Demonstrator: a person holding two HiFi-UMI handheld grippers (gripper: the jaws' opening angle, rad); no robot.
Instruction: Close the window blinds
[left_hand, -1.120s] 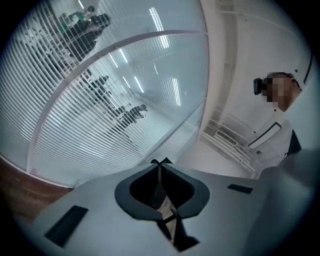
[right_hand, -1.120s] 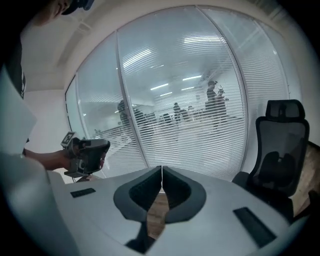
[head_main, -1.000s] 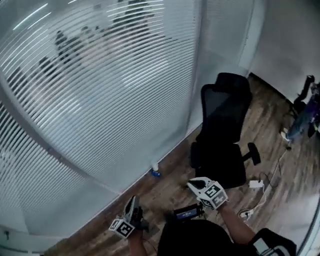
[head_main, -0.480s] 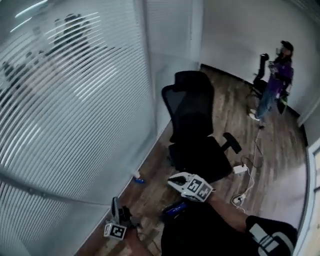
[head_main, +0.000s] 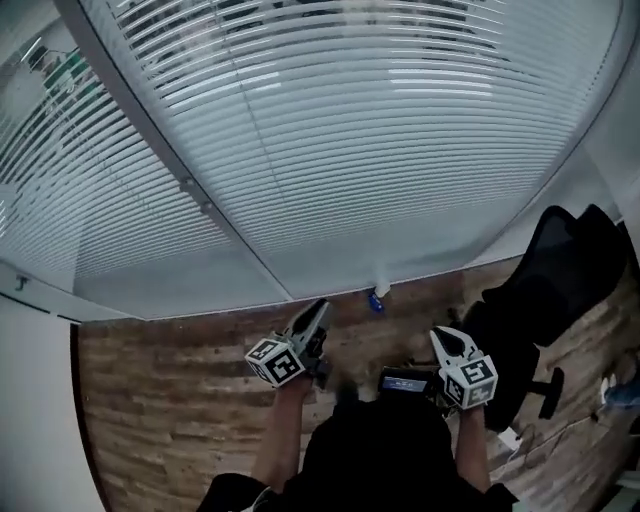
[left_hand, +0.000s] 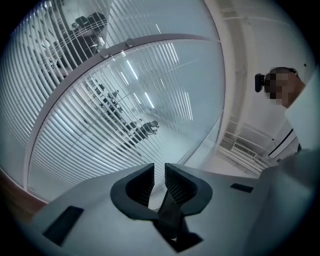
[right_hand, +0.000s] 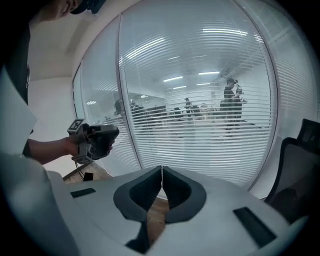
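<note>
Blinds (head_main: 350, 120) hang with long slats running horizontally, angled partly open.

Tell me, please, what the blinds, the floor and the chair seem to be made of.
Blinds: thin pale horizontal slats with a light sheen, likely painted metal or plastic; I cannot tell which.
Floor: brown planks with visible grain and seams, matte finish; wood or wood-look laminate.
Chair: black with a dull surface, probably fabric or mesh over plastic; the weave is too small to make out.
</note>
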